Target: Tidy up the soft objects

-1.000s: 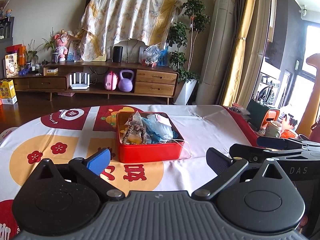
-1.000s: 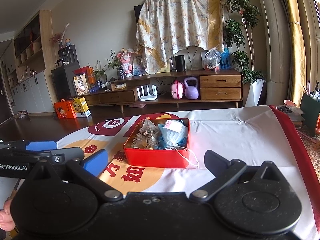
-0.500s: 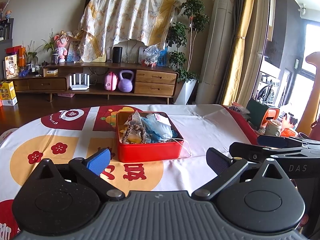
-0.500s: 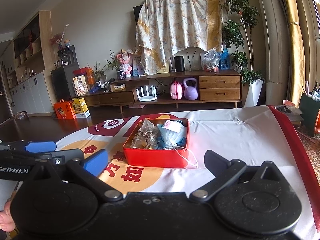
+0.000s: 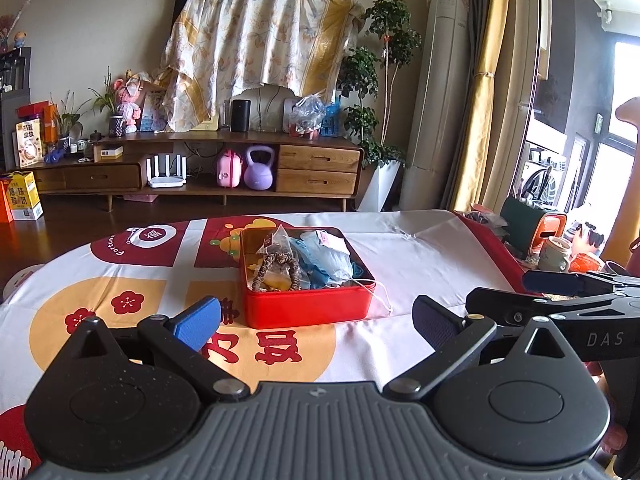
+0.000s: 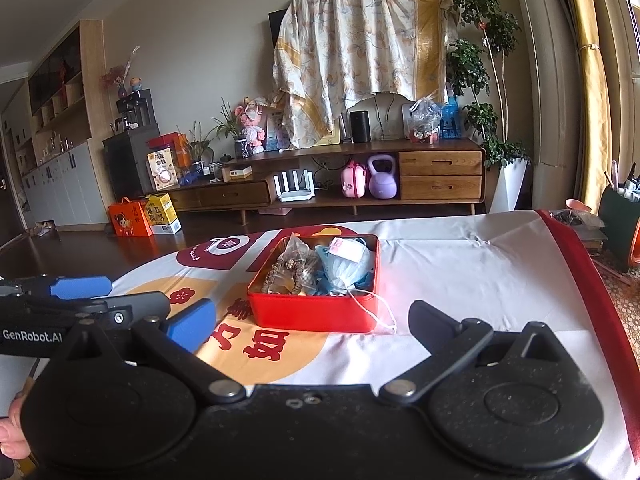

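Soft items, among them pale blue face masks [image 5: 334,258] and a brown braided scrunchie [image 5: 278,270], fill a shallow red metal tin [image 5: 308,306] on the patterned table [image 5: 420,256]; both the left tool [image 5: 316,322] and right tool [image 6: 312,320] hover spread and empty, suggesting sorting is nearly done.

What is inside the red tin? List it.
In the red tin: a brown scrunchie, a clear packet, blue face masks with one ear loop hanging over the rim, and something yellow half buried. Anything beneath the pile is hidden.
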{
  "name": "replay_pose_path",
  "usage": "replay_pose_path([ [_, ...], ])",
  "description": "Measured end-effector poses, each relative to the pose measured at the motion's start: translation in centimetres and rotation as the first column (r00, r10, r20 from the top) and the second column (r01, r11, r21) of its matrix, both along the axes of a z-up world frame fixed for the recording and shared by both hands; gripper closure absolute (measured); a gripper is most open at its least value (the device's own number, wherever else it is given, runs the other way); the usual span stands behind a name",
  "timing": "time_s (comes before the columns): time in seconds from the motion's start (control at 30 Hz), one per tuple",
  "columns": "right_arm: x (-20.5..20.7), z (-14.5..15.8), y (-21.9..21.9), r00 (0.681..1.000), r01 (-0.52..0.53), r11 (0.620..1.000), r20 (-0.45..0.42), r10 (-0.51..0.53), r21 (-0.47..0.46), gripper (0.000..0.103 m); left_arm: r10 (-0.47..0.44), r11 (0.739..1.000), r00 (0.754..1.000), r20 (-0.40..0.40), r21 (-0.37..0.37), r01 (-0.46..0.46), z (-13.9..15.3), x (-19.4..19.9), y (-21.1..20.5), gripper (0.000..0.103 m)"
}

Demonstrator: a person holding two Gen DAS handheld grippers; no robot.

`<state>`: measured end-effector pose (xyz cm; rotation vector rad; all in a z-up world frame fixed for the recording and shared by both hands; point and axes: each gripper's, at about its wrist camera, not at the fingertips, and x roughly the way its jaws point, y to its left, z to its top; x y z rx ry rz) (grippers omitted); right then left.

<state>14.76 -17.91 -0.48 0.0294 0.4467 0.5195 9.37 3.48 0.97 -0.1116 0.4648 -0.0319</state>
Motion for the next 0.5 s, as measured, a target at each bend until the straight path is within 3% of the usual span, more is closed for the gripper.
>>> replay_pose_path([
  [0.5, 0.15, -0.16, -0.09, 1.0, -0.001, 1.0, -0.004, 0.001, -0.003, 0.0, 0.01, 1.0, 1.0, -0.016, -0.005, -0.01, -0.41, 0.1, 0.22, 0.0],
])
